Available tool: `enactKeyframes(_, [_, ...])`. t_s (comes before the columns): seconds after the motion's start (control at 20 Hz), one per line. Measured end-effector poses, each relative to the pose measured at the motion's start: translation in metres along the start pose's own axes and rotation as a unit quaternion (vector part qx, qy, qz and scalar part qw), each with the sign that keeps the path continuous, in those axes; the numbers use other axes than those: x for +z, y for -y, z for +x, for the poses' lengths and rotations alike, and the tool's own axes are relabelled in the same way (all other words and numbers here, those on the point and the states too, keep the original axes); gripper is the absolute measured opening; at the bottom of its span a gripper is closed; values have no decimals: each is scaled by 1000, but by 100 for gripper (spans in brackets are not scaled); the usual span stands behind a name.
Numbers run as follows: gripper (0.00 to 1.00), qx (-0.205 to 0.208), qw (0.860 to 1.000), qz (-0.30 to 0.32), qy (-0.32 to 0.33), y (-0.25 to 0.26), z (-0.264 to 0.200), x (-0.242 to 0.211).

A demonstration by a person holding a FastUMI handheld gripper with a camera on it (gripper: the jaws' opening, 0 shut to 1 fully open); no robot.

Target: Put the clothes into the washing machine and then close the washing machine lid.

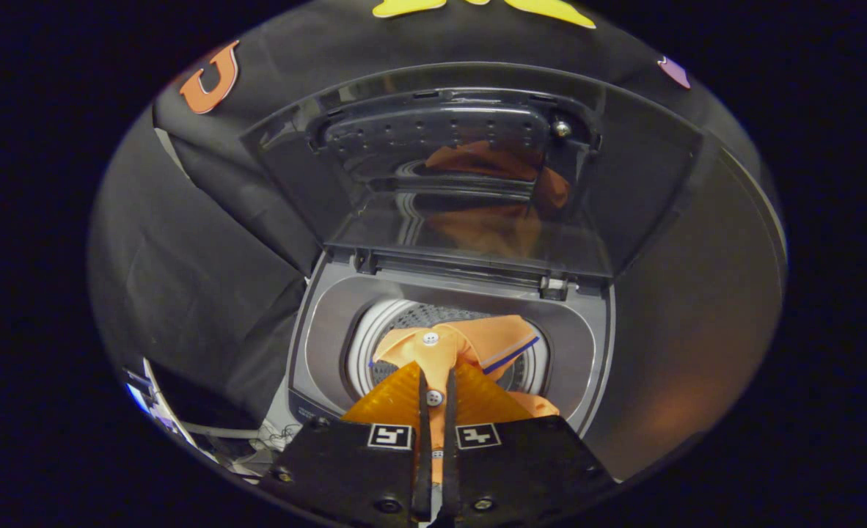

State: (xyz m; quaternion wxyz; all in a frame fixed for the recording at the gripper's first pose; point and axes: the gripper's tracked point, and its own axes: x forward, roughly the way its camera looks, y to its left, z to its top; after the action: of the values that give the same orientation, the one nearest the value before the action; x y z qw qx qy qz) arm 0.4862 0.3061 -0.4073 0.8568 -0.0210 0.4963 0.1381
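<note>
The orange shirt (470, 341) hangs from the hand-held gripper (434, 392), whose two fingers are pressed nearly together on its buttoned placket, with a button showing right at the pinch. The collar and the blue-trimmed edge spread out just ahead of the fingers, directly over the round drum opening (375, 330) of the washing machine (316, 337). Another fold of the shirt bulges out beside the fingers on the right, over the grey top deck rather than over the drum. The lid (470, 169) stands raised beyond the opening, its glossy inside mirroring the orange cloth.

The main risk, as I judge it, is a release while part of the shirt sits outside the drum mouth. The fold on the right could drape over the rim, and the lid would then trap it or fail to close flush. The pinch is narrow and sits on a slim strip of fabric; a slip there would drop the shirt wherever it happens to hang, so lowering it deeper into the drum before letting go seems safer. The fabric could also cling to a finger on opening and be dragged back out. How much of the shirt trails below the gripper body is hidden.
</note>
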Motion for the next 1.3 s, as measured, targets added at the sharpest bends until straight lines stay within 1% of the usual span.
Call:
enactKeyframes(0.05, [14, 2, 1000, 1, 0, 0, 0, -1])
enactKeyframes(0.1, [21, 6, 1000, 3, -3, -2, -2, -5])
enactKeyframes(0.15, [29, 0, 1000, 1, -4, 1, -5, -4])
enactKeyframes(0.25, [57, -5, 1000, -2, 2, 4, -8, -5])
enactKeyframes(0.35, [85, 0, 1000, -3, 8, 1, -13, -4])
enactKeyframes(0.6, [85, -19, 1000, -11, 20, 6, -25, -6])
enactKeyframes(0.9, [85, -26, 999, -6, 35, 8, -43, -9])
enactKeyframes(1.0, [85, -20, 999, 1, 48, 4, -55, -7])
enactKeyframes(1.1, [85, -28, 998, -2, 64, 8, -65, -4])
enactKeyframes(1.3, [85, -31, 995, 7, 93, 7, -96, 7])
